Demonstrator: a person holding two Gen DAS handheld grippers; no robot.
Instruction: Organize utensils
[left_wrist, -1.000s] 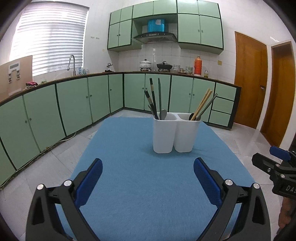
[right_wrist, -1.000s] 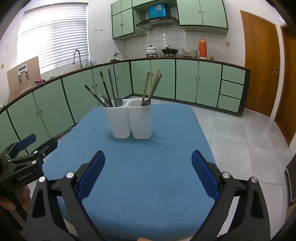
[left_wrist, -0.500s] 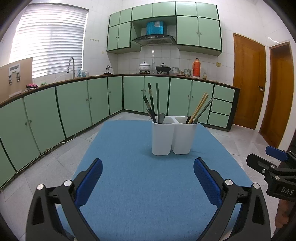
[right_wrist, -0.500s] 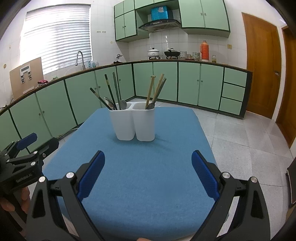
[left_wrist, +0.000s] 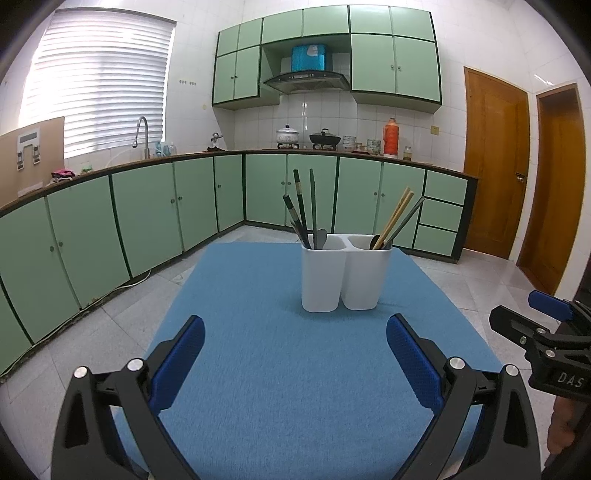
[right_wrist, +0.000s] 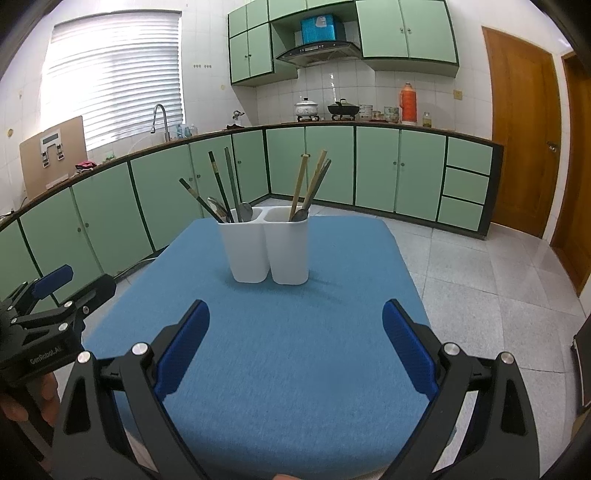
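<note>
Table: a blue cloth covers the whole top, and apart from the holder nothing lies on it in either view, no loose utensil anywhere on the cloth.
Holder: a white two-compartment caddy stands upright near the far middle of the cloth, well apart from both grippers.
Left compartment: dark chopsticks lean out of it with at least one metal spoon (the right wrist view hints at a second spoon bowl behind, too small to be sure).
Right compartment: pale bamboo chopsticks, one darker stick and a spoon bowl at the rim.
Left gripper: jaws spread wide, nothing between the blue pads, hovering over the near part of the cloth.
Right gripper: likewise spread wide and empty, low over the near edge, pointing at the holder.
Progress: by my reading the sorting looks finished or very nearly so, since every utensil in sight already stands in the holder.
Left to do: perhaps only a regrouping, as a dark stick sits among the bamboo ones (whether that counts as a fault I cannot tell).
</note>
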